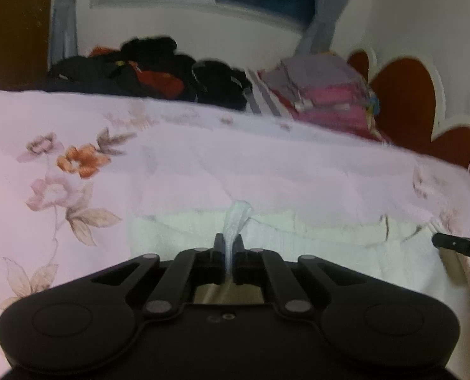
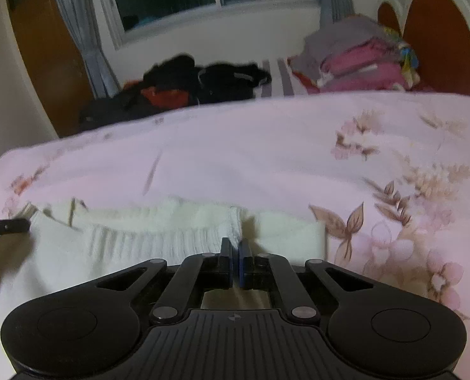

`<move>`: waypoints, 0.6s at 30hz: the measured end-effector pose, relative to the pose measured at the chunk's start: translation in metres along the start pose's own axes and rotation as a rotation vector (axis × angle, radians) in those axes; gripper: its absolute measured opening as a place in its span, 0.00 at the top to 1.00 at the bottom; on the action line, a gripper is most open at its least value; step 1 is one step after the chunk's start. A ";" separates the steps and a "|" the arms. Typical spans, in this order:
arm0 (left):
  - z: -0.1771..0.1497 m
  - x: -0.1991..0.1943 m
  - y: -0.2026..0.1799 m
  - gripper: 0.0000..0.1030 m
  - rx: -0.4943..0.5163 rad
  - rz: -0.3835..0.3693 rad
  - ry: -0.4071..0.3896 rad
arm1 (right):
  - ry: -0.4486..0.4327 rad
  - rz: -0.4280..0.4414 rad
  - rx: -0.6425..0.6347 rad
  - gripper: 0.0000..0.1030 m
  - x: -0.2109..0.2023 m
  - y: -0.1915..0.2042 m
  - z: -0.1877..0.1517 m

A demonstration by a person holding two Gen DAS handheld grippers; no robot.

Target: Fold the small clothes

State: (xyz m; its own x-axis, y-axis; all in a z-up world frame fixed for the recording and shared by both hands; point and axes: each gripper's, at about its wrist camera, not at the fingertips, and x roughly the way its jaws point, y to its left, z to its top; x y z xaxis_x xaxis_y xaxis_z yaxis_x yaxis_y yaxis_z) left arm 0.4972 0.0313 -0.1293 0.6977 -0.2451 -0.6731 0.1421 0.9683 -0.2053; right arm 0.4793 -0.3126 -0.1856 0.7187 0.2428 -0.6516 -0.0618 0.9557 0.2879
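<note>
A small white ribbed garment (image 2: 146,237) lies on the pink floral bedspread (image 2: 250,158). In the left wrist view the same garment (image 1: 330,237) spreads to the right, its far part lifted. My left gripper (image 1: 229,243) is shut on a pinched fold of its edge. My right gripper (image 2: 235,248) is shut on the garment's ribbed edge near its right end. Each gripper's finger shows at the side of the other view: the right one (image 1: 463,245) and the left one (image 2: 5,226).
A pile of dark and orange clothes (image 2: 184,85) lies at the far edge of the bed. A stack of pink and grey folded clothes (image 2: 361,57) sits by the red headboard (image 2: 437,38). A window with curtains is behind.
</note>
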 end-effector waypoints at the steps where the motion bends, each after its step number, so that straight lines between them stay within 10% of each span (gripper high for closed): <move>1: 0.002 -0.004 0.001 0.97 -0.014 0.005 -0.024 | -0.028 -0.011 0.004 0.98 -0.004 0.000 0.002; 10: -0.008 0.021 0.001 0.96 -0.028 0.101 0.007 | 0.030 -0.084 0.049 0.97 0.027 -0.003 -0.003; 18: -0.006 -0.008 0.015 0.65 -0.086 0.138 -0.026 | -0.030 -0.149 0.019 0.85 -0.007 0.000 -0.001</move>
State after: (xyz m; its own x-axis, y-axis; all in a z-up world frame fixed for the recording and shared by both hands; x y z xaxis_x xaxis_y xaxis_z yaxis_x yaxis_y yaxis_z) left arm 0.4901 0.0478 -0.1313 0.7243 -0.1079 -0.6810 -0.0163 0.9847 -0.1734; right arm 0.4741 -0.3140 -0.1816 0.7394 0.0932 -0.6668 0.0600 0.9773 0.2032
